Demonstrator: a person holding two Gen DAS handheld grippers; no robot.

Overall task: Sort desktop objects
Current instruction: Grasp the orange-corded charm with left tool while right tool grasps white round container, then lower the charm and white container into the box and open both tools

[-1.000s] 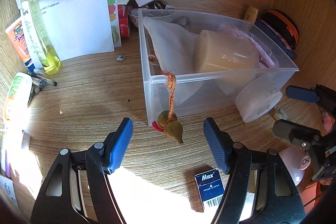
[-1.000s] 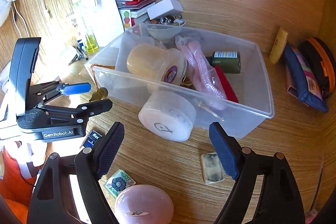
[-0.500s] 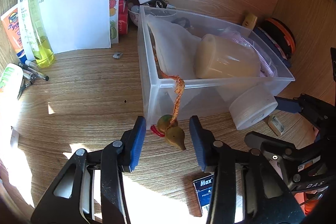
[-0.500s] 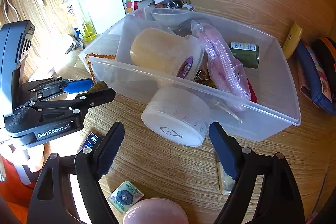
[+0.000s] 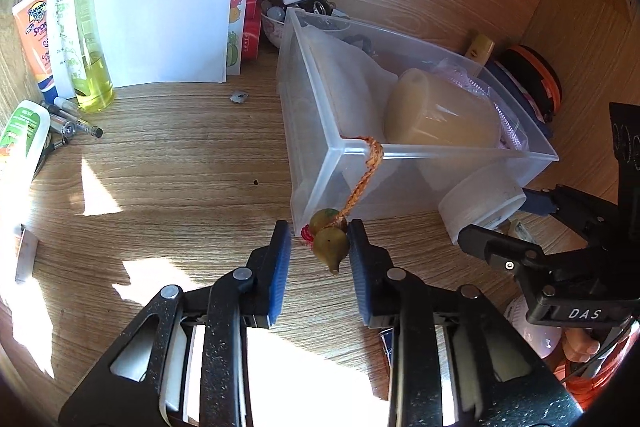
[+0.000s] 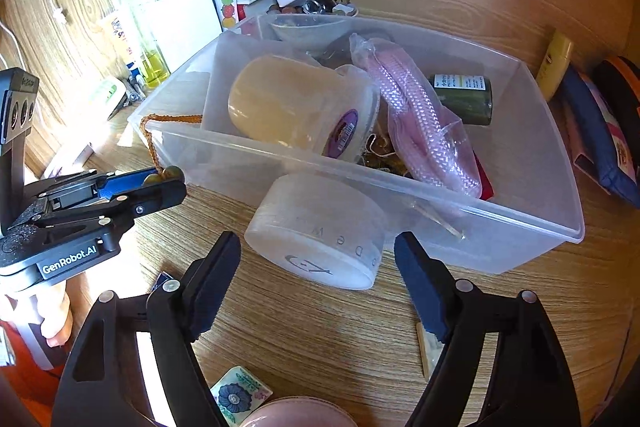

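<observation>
A clear plastic bin (image 5: pixel 320 163) (image 6: pixel 520 227) stands on the wooden desk. An olive gourd charm (image 5: pixel 329 245) hangs on an orange braided cord (image 5: pixel 366 171) over the bin's near corner. My left gripper (image 5: pixel 316 259) has narrowed around the charm; its right pad touches it, the left pad stands a little off. My right gripper (image 6: pixel 318 267) is wide open, its pads on either side of a white round jar (image 6: pixel 320 231) that leans against the bin's front wall without touching it. The left gripper also shows in the right wrist view (image 6: pixel 160 183).
The bin holds a beige cylinder (image 6: pixel 296 107), a bagged pink cord (image 6: pixel 416 119) and a dark bottle (image 6: pixel 464 95). A yellow bottle (image 5: pixel 82 27), a sunscreen tube, pens and papers stand at the back left. A pink round lid (image 6: pixel 296 413), a floral tile and pouches (image 6: pixel 600 135) lie nearby.
My left gripper has moved forward and its fingers have narrowed around the gourd charm. My right gripper has moved closer to the white jar and stays wide open.
</observation>
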